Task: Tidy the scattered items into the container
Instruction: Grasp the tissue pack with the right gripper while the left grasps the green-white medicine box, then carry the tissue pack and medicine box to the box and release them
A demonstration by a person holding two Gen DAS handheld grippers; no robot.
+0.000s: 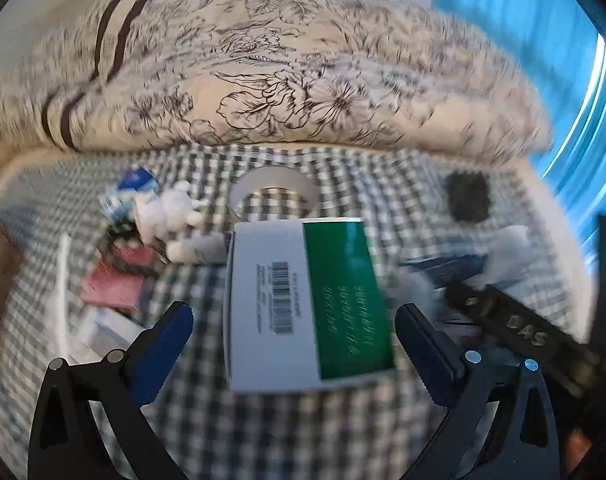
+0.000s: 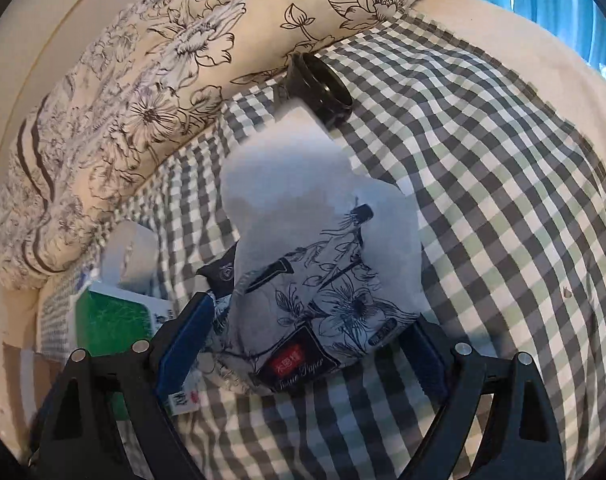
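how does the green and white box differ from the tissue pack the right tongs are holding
The green and white box is rigid and flat-sided; the tissue pack is soft and bulging. The box has a barcode and a green panel; the pack has a dark floral print. The pack sits clamped in the right tongs; the box lies between the open left tongs. Both are over the checked sheet.

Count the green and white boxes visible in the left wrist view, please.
1: the green and white box lies on the checkered cloth between the open left tongs. Others may be hidden.

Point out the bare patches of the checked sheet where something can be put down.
Free: the checked sheet right of the tissue pack, out from the black jar. Also the strip between the left gripper and the green-and-white box. Crowded: left of that box, around the white figurine.
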